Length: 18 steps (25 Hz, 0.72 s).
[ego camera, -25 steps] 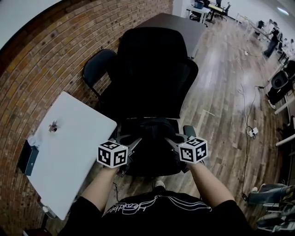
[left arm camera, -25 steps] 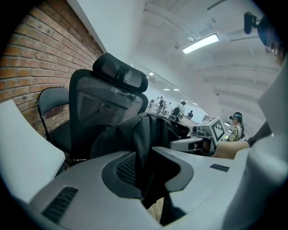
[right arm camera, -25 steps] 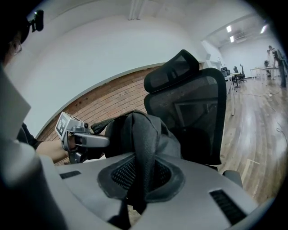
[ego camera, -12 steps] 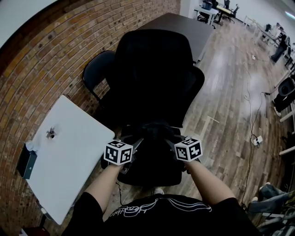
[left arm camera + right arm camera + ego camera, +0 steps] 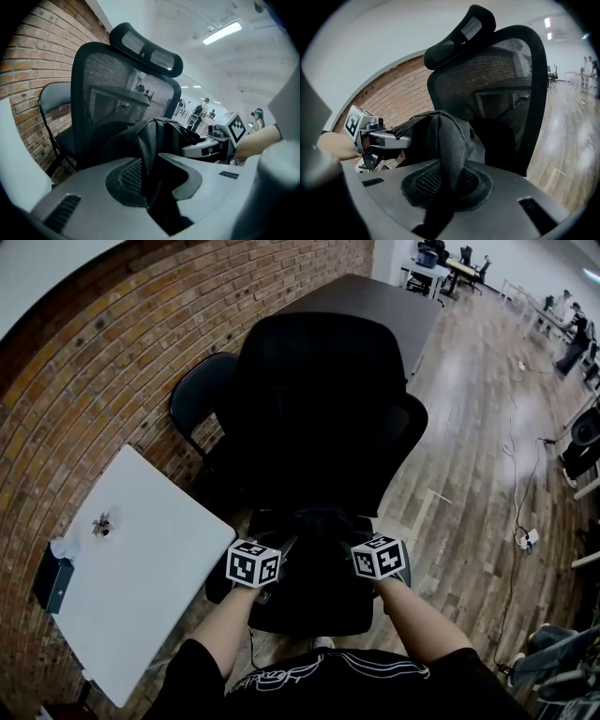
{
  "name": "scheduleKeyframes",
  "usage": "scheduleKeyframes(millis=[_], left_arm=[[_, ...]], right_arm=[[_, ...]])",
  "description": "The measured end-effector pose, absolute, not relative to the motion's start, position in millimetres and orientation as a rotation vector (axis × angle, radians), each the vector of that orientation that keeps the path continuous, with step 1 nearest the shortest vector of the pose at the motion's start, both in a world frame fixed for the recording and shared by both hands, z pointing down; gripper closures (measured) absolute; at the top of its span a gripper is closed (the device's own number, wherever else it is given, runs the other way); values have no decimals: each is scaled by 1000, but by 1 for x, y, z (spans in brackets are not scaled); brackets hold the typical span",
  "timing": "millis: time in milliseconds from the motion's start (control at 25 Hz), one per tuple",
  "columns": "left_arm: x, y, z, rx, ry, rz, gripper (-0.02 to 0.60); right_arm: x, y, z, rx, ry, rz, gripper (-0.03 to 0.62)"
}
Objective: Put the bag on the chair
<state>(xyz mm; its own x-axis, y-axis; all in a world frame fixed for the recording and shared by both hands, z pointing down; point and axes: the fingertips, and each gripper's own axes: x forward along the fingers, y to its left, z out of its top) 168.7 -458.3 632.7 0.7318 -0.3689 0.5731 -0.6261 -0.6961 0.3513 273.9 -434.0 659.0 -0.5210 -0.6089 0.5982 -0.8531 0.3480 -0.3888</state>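
A black bag [image 5: 317, 521] is bunched between my two grippers, just in front of the backrest of a black mesh office chair [image 5: 323, 399] and over its seat [image 5: 314, 601]. I cannot tell if the bag touches the seat. My left gripper [image 5: 281, 546] is shut on a fold of the bag [image 5: 154, 140]. My right gripper [image 5: 349, 538] is shut on a black woven strap [image 5: 450, 140] of the bag. In the left gripper view the right gripper [image 5: 213, 140] shows beyond the bag. In the right gripper view the left gripper [image 5: 382, 137] shows past it.
A white table [image 5: 141, 587] stands at the left along the brick wall, with a small object [image 5: 101, 523] on it. A black side chair [image 5: 199, 385] is behind the office chair, and a dark table [image 5: 375, 296] beyond. Cables [image 5: 525, 538] lie on the wooden floor at the right.
Both grippers have drawn a little closer together, still holding the bag over the seat. The head view has shifted, so the chair sits lower in the picture.
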Motion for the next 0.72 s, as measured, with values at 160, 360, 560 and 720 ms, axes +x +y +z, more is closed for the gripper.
scheduleKeyframes(millis=[160,360,560,720], left_arm=[[170,-463,645,2398,-782,646,486],[167,-465,651,2362,-822,650,476],[162,-457,652,2363,-857,714,391],[155,-445,657,2346,-893,736,278]], right_arm=[[273,-438,672,1287,-2244,1001,557],[270,-440,676,1277,-2241,996,556],[268,-436,677,1249,-2209,927,521],[273,-429,678,1264,-2185,893,397]])
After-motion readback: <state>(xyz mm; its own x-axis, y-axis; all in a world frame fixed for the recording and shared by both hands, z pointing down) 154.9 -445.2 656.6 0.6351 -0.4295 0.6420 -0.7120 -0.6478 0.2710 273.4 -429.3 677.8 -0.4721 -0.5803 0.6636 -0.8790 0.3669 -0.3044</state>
